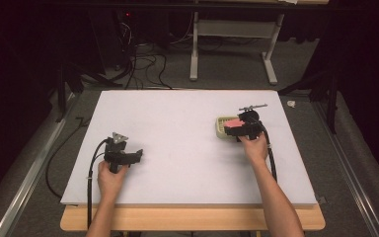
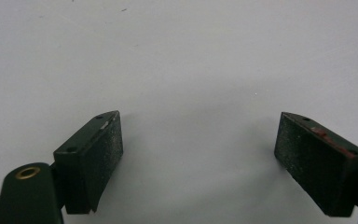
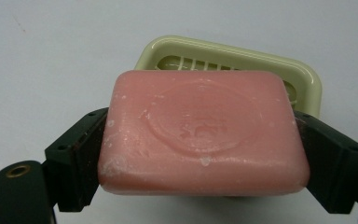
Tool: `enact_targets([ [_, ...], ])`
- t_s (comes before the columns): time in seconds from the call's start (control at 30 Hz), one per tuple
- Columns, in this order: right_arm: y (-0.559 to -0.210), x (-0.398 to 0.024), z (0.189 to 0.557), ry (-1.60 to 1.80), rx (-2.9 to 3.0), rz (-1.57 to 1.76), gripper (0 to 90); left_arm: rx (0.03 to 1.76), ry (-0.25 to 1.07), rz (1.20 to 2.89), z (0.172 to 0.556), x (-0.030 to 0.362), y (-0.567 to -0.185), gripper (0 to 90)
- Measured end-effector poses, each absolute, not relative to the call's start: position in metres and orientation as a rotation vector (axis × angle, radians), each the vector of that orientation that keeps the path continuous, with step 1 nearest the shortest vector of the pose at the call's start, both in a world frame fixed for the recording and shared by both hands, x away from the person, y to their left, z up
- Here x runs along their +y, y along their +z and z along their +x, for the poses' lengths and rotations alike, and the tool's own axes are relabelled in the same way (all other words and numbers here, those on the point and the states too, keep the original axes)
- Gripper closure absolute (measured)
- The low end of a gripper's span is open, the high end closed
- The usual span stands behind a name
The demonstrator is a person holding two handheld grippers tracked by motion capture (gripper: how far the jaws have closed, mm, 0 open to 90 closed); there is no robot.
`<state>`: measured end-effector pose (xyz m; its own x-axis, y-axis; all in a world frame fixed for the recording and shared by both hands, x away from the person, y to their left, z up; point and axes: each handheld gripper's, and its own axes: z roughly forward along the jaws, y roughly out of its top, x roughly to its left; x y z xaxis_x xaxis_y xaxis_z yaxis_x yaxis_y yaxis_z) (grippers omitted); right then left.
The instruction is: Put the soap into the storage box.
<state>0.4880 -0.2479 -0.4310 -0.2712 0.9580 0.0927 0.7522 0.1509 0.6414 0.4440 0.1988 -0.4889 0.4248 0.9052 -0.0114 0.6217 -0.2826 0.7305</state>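
Right gripper (image 3: 200,154) clamping pink soap bar (image 3: 203,133) over cream soap dish (image 3: 307,81) (dish mostly hidden behind bar). Left gripper (image 2: 198,154) resting on white worktop (image 1: 177,148), jaws gaping wide.

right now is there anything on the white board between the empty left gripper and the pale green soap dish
No. In the high view, only bare white board separates the left gripper from the pale green soap dish.

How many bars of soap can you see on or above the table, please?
1. The pink soap bar is clamped in the right gripper, just in front of the cream soap dish; nothing suggests any hidden.
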Motion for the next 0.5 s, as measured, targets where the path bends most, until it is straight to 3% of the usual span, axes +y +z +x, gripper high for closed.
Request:
enact_targets([
  [0.5, -0.437, -0.2405, 0.4982, 0.782, 2.093, 1.667, 13.6, 1.286, 0.545, 2.013, 0.4439, 0.1988, -0.4889, 15.7],
])
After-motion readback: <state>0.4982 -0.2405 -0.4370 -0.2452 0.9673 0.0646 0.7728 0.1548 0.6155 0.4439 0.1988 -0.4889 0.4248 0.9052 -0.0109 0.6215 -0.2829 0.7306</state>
